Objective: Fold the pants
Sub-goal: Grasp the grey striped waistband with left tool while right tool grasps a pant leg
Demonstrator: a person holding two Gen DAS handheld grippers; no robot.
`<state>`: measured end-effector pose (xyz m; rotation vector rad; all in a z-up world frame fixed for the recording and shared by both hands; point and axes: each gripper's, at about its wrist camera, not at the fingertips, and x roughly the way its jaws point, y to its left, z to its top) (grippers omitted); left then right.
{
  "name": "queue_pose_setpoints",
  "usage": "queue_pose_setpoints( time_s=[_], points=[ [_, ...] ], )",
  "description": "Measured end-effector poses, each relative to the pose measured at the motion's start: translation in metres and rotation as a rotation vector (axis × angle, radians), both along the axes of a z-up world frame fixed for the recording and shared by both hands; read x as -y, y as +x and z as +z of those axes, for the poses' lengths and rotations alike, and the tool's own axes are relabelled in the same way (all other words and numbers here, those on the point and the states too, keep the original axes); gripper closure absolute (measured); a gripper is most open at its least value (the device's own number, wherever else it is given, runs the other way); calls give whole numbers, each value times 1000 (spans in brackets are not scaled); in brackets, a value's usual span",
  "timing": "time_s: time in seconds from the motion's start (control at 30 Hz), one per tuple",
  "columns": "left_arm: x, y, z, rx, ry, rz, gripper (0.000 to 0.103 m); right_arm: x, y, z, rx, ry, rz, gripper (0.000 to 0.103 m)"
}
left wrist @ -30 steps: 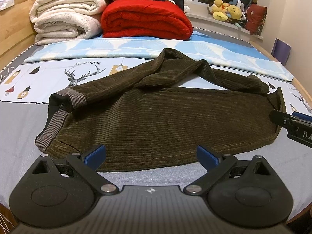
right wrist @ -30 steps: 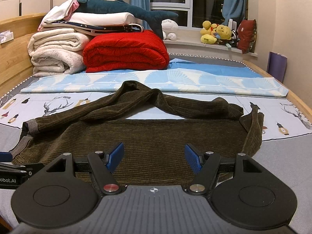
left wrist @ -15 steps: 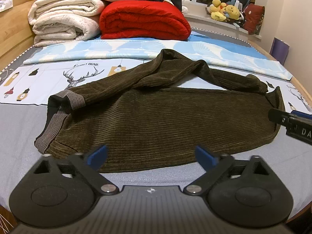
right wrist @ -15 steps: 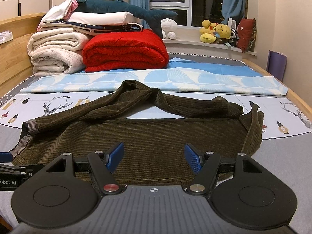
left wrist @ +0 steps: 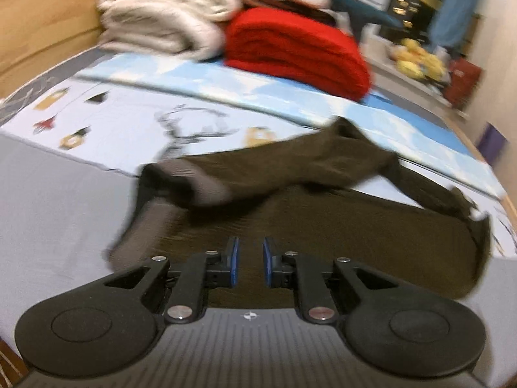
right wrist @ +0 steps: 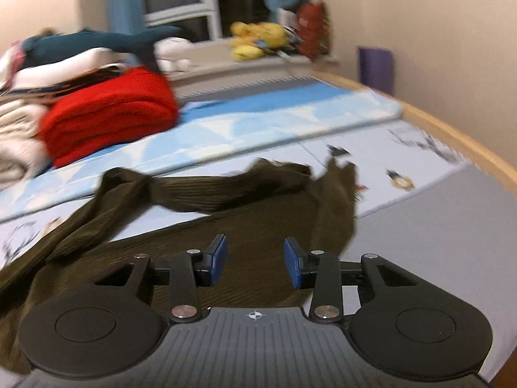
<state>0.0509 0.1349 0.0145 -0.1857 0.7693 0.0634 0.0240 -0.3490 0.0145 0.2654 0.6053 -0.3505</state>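
Dark brown corduroy pants (left wrist: 355, 226) lie spread on the bed, waistband with grey ribbing at the left (left wrist: 206, 187), one leg bent back over the far side. My left gripper (left wrist: 248, 262) hovers over the near edge of the pants by the waistband end, its jaws narrowed to a small gap with nothing between them. In the right wrist view the pants (right wrist: 252, 226) fill the middle; my right gripper (right wrist: 255, 263) is above their near edge toward the hem end, jaws partly open and empty. Both views are motion-blurred.
A folded red blanket (left wrist: 297, 51) and white quilts (left wrist: 161, 16) are stacked at the head of the bed. Plush toys (right wrist: 258, 38) sit on the windowsill. The wooden bed rail (right wrist: 452, 135) curves along the right side. A purple object (right wrist: 376, 68) leans on the wall.
Both grippers have moved forward over the pants and tilted. The left jaws have closed from wide open to a narrow gap; the right jaws have narrowed somewhat.
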Motion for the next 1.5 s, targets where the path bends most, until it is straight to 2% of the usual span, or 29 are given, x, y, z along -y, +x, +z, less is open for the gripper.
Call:
queue_pose_setpoints(
  time_s=[0.1,0.17,0.23,0.27,0.33,0.4,0.47,0.5,0.57,0.7,0.77,0.83,0.87,0.9,0.93,0.97,1.03,1.07,1.1,1.13,1.17,1.27,1.37,1.43,1.5],
  points=[
    [-51,22,-22,-91,-25,111,86,32,21,-18,-65,35,-40,53],
    [-79,31,-35,-140,-83,158,86,51,36,-33,-118,43,-65,49],
    [-95,39,-43,-169,-85,185,84,66,54,-51,-172,65,-89,42],
    [-101,42,-45,-177,-71,194,80,73,62,-60,-200,75,-100,36],
    [-104,48,-54,-222,-69,211,65,90,75,-77,-252,110,-129,34],
    [-108,52,-59,-242,-74,216,36,101,85,-94,-301,152,-142,33],
    [-105,61,-65,-275,-58,218,23,107,95,-108,-335,166,-147,33],
    [-105,65,-68,-289,-40,221,19,109,100,-113,-347,163,-140,32],
    [-102,80,-79,-323,-8,227,19,108,107,-121,-372,145,-121,28],
    [-103,101,-103,-387,-9,212,17,105,118,-134,-421,100,-78,27],
    [-100,106,-112,-408,22,189,17,103,118,-133,-418,83,-59,28],
    [-100,105,-116,-408,33,176,16,102,116,-130,-400,93,-35,41],
    [-100,106,-117,-403,29,173,16,101,114,-127,-386,109,-22,59],
    [-101,104,-117,-397,27,169,18,100,112,-124,-371,116,-11,81],
    [-101,102,-116,-391,35,162,21,99,109,-120,-364,102,-13,89],
    [-100,99,-115,-382,50,151,29,100,106,-116,-352,107,-15,101],
    [-96,93,-109,-358,84,111,41,107,96,-108,-320,143,-35,101],
    [-93,89,-106,-346,108,92,49,112,90,-102,-303,155,-48,101],
    [-90,85,-102,-329,129,77,66,116,83,-98,-289,166,-57,101],
    [-89,80,-98,-315,155,65,70,120,76,-93,-274,179,-65,101],
    [-89,75,-94,-303,159,55,84,125,69,-88,-261,189,-69,101],
    [-90,57,-83,-277,118,7,89,133,46,-76,-246,184,-77,101],
    [-83,35,-76,-269,136,-73,90,147,22,-77,-283,230,-112,101],
    [-81,22,-74,-284,135,-106,90,158,5,-82,-355,278,-135,101],
    [-83,13,-78,-336,101,-106,91,172,-14,-93,-445,362,-170,102]
  ],
)
